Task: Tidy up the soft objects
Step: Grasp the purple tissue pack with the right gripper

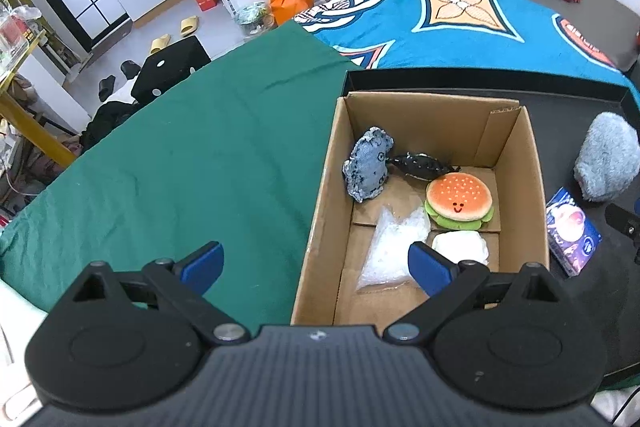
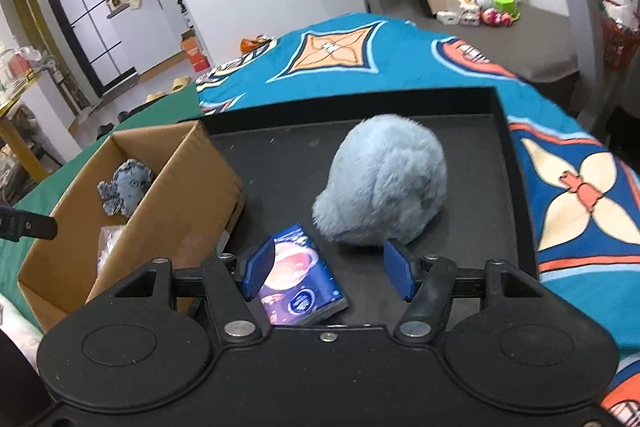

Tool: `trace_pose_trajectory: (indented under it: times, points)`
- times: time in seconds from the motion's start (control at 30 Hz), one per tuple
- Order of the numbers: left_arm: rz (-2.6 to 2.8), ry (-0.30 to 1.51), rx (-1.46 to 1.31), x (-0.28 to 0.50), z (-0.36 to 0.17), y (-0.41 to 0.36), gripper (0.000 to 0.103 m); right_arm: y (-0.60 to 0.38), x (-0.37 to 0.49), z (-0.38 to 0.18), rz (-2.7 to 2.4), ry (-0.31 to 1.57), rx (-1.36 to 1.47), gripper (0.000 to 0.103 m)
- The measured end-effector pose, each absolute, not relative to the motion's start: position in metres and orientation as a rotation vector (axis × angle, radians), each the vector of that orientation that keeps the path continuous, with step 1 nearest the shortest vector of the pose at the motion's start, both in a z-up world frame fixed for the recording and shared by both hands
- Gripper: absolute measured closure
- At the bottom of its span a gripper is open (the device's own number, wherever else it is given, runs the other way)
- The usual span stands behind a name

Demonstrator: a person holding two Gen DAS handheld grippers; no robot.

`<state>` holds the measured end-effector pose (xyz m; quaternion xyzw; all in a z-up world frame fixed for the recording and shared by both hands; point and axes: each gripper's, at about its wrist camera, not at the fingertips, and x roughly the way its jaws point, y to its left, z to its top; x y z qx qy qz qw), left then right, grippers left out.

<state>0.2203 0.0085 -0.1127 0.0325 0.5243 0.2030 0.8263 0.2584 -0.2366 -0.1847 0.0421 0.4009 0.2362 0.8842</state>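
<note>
Directly ahead of the right claw, released: fluffy blue plush on the black tray, toward its far right corner. Left claw, released, hangs over the cardboard box.

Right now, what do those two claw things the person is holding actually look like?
Both look alike. The left claw and right claw each have a matte black plastic body with two round discs, black linkage bars joined by silver rivets, and two fingers tipped with blue ribbed pads. A small silver screw sits mid-body. No cables, sleeves or hands show.
</note>
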Motion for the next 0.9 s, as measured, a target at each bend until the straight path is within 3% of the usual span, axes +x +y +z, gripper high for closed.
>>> trace_pose_trajectory:
  times: [0.73, 0.9]
  points:
    - [0.433, 1.152, 0.089, 0.227, -0.12, 0.007, 0.005, -0.194, 0.247, -0.218, 0.551, 0.891, -0.171, 0.042]
    - [0.432, 1.139, 0.089, 0.225, -0.118, 0.007, 0.005, -0.192, 0.236, -0.218, 0.563, 0.883, -0.257, 0.049]
